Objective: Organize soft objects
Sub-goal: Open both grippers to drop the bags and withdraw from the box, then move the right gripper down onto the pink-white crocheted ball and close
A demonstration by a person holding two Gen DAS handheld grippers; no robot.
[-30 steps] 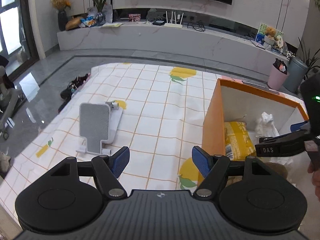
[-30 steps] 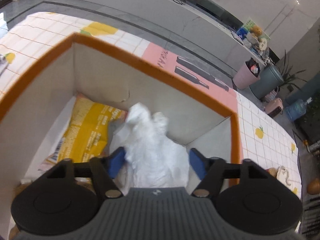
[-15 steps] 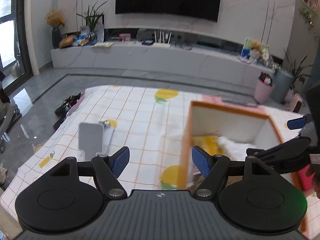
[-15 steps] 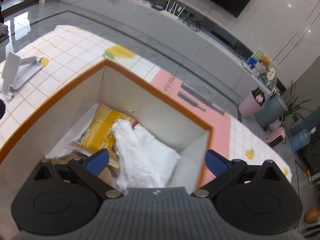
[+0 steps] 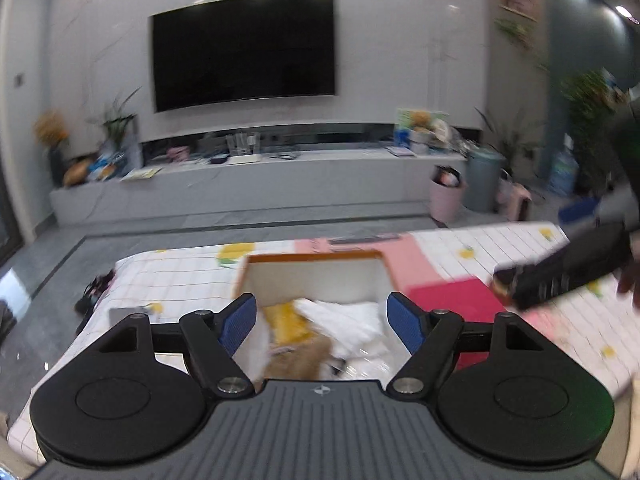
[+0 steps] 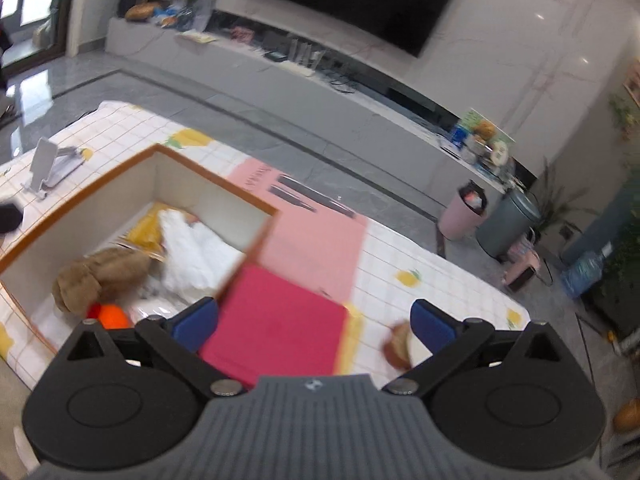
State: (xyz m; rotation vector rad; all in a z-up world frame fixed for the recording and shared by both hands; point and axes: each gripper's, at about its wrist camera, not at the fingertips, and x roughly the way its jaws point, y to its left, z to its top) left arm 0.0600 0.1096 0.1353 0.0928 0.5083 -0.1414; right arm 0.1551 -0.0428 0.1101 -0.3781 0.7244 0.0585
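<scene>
Both the left gripper [image 5: 318, 322] and right gripper [image 6: 314, 320] are open, empty; the white crumpled bag [image 6: 196, 254] may spring above the orange-rimmed cardboard box [image 6: 216, 190].

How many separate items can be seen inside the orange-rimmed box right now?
4, maybe more hidden beneath: a yellow packet at the far wall, a white plastic bag mid-box, a brown plush toy at the near end, and an orange ball under the plush, all within the box.

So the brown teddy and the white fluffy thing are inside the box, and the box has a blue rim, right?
Almost. The brown teddy and the white fluffy thing are inside the box, but its rim is orange, not blue. The right wrist view shows it clearly.
</scene>
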